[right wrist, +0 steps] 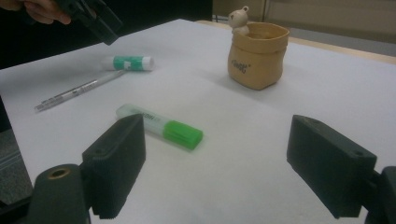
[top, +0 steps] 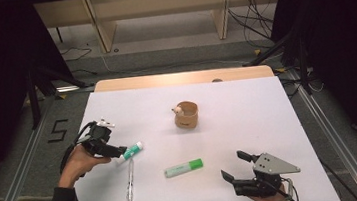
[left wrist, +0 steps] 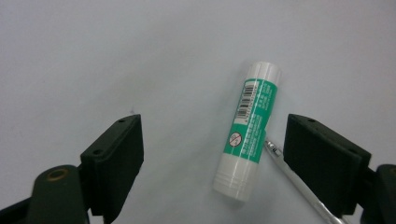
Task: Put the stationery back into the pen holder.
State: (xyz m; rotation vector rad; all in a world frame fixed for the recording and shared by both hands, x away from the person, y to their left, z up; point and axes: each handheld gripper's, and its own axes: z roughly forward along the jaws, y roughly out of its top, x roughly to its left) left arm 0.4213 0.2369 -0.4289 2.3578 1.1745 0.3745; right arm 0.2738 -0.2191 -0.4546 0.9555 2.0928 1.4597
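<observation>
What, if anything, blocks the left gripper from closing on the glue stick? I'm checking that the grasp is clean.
Nothing lies between the left gripper and the glue stick: its open jaws straddle it above the table. But the clear pen has its tip against the stick, by the right-hand jaw, and could get pinched too.

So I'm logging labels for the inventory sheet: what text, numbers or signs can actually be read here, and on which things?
"5": black figure on the grey floor left of the table.
Glue stick: a barcode and a crossed-circle sign; its white print on green is too small to read.
Tan pot: a short dark printed word, too blurred to read.
Green-capped marker: faint lettering, not readable.
Clear pen: no marking visible.
</observation>
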